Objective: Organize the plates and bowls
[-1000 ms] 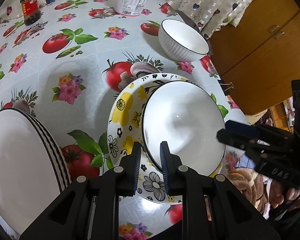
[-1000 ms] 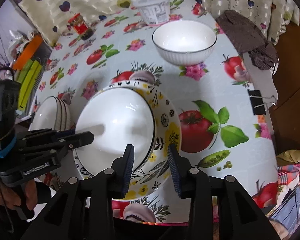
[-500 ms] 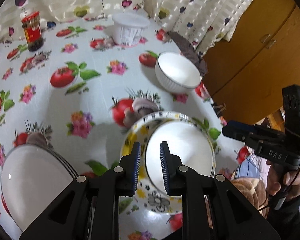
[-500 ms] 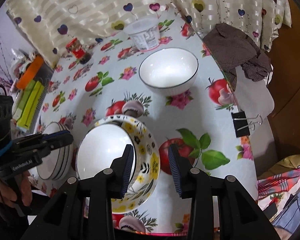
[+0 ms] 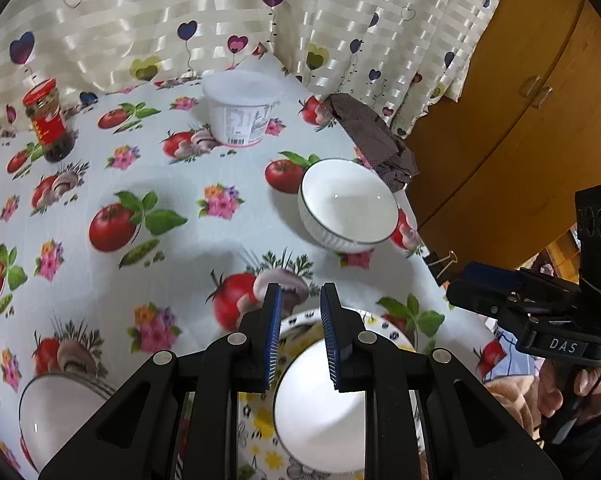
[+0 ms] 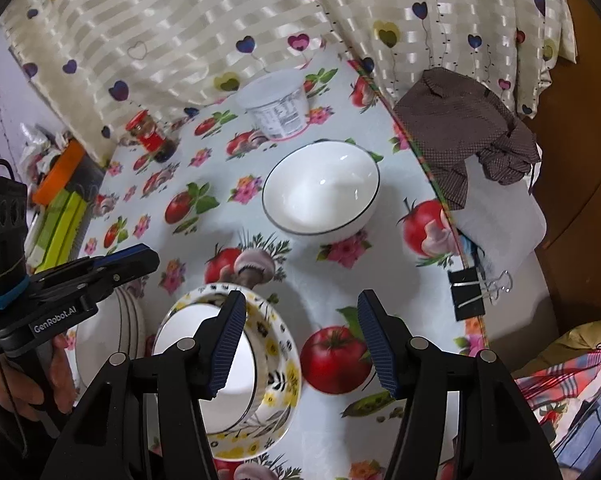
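White bowl (image 6: 204, 364) nested in a yellow flowered plate (image 6: 278, 364), near the front edge of the surface (image 5: 204, 240). Just left of it, a stack of white black-rimmed plates (image 6: 130, 324). Farther back toward the right edge, well apart, a second white bowl with a thin dark rim (image 6: 320, 188), upright and empty.

Right hand-held gripper (image 6: 300, 340) above the flowered plate, jaws just widened and standing well apart, nothing between them. Left hand-held gripper (image 5: 298, 336) over the nested bowl, jaws a narrow gap apart, pinching nothing.

Surface covered in oilcloth printed with tomatoes, mushrooms and flowers, held at the right edge by a black binder clip (image 6: 466, 294). At the back, a white lidded tub (image 5: 240, 108) and a red-capped jar (image 5: 48, 122). Brown dotted cloth (image 6: 464, 132) draped over the right edge. Behind, a cream striped curtain with hearts (image 5: 220, 20); to the right, a wooden cabinet (image 5: 520, 100).
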{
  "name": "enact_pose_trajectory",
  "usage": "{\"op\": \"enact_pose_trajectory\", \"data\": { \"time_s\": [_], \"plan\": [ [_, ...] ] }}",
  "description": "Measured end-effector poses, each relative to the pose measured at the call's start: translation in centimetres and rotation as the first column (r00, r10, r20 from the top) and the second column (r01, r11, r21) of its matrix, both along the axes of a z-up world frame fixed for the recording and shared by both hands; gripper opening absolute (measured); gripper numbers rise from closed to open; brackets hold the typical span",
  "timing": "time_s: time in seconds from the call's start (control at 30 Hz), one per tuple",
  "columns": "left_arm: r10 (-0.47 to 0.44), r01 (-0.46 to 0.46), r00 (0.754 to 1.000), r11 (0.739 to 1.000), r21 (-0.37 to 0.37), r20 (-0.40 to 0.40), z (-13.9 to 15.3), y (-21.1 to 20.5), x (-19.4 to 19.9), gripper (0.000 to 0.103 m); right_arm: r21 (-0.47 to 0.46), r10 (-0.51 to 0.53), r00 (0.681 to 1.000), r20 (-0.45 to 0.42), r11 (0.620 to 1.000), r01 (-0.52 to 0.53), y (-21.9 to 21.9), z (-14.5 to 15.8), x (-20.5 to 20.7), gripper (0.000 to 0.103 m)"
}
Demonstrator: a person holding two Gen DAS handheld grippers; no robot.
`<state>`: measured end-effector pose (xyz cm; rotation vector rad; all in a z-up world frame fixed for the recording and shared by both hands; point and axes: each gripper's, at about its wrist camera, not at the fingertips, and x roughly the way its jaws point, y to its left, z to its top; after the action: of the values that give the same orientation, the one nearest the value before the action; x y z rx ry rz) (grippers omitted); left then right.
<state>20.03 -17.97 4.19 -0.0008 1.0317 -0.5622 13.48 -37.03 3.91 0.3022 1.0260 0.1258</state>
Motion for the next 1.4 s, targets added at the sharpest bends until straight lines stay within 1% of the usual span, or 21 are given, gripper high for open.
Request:
{"op": "enact_pose_trajectory", "data": {
  "time_s": [0.37,0.63,0.97,1.1,1.4],
  "plan": [
    [-0.014,0.014,1.0,1.0,0.004,-0.007,-0.7,-1.9,1.9,0.02,-0.013,-0.018,1.0,-0.008,1.0,0.018,-1.1,-0.6,2.3,0.058],
    [-0.018,0.018,1.0,0.999,-0.027,-0.016,-1.1,-2.9,4.4,0.021,-0.023,-0.045,0.999,-0.017,0.999,0.045,-2.3,-1.3,4.4,0.058],
    [-0.03,0.024,0.996,0.998,-0.066,-0.088,-3.1,-4.3,8.5,0.021,-0.021,-0.07,0.996,-0.055,0.997,0.068,-3.6,-3.0,7.4,0.058],
    [-0.029,0.022,0.993,0.998,-0.059,-0.116,-4.2,-5.1,9.9,0.02,-0.015,-0.083,0.994,-0.074,0.996,0.082,-4.2,-3.8,8.5,0.058],
    [-0.03,0.021,0.986,0.998,-0.055,-0.164,-6.4,-6.0,11.1,0.02,0.02,-0.101,0.987,-0.122,0.994,0.104,-5.2,-6.0,10.3,0.058]
  ]
}}
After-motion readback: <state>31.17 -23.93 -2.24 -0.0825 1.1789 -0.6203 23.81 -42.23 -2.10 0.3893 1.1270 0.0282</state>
